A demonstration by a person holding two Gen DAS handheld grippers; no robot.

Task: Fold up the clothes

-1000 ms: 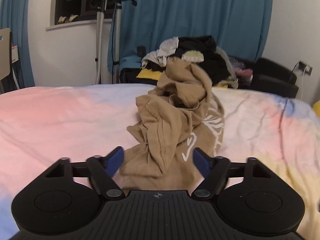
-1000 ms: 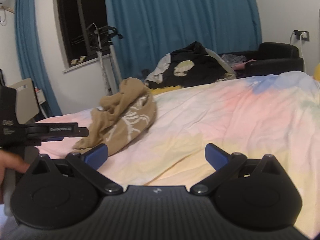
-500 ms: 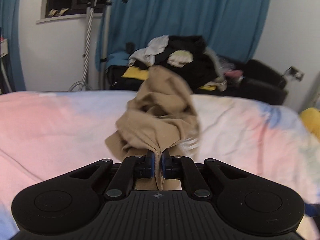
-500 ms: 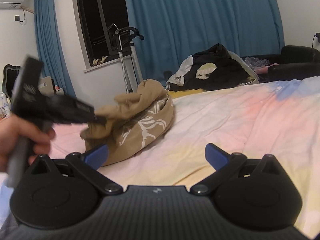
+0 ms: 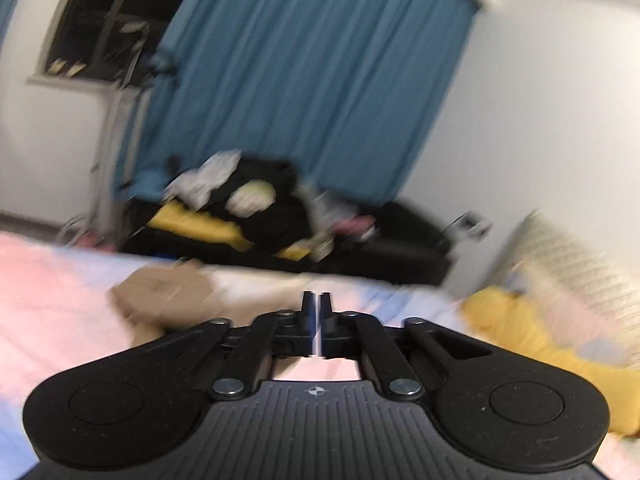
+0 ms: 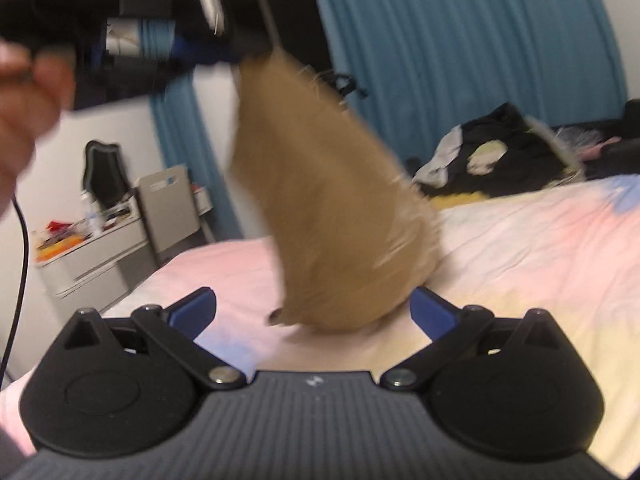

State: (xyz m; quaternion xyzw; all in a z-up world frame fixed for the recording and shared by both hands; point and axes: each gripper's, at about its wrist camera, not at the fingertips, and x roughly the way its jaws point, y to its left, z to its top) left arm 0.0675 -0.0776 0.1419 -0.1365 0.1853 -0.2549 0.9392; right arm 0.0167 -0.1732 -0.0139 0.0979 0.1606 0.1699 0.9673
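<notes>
The left gripper (image 6: 236, 54), jaws pressed together on the tan shirt (image 6: 328, 216), holds it above the bed (image 6: 520, 248). The shirt hangs lengthwise, narrow end up, its wide lower end just touching the sheet. The right gripper (image 6: 312, 306) has its jaws spread, holding nothing.

Motion blur smears the tan cotton garment (image 6: 328, 216) in the right wrist view; its white print reads only as streaks. The black left gripper (image 6: 224, 54) above it is blurred and cut by the top-left corner, its grip point indistinct. In the left wrist view, the dark clothes pile (image 5: 256, 208) beyond the pastel bed's (image 5: 60, 300) far edge is blurred.
</notes>
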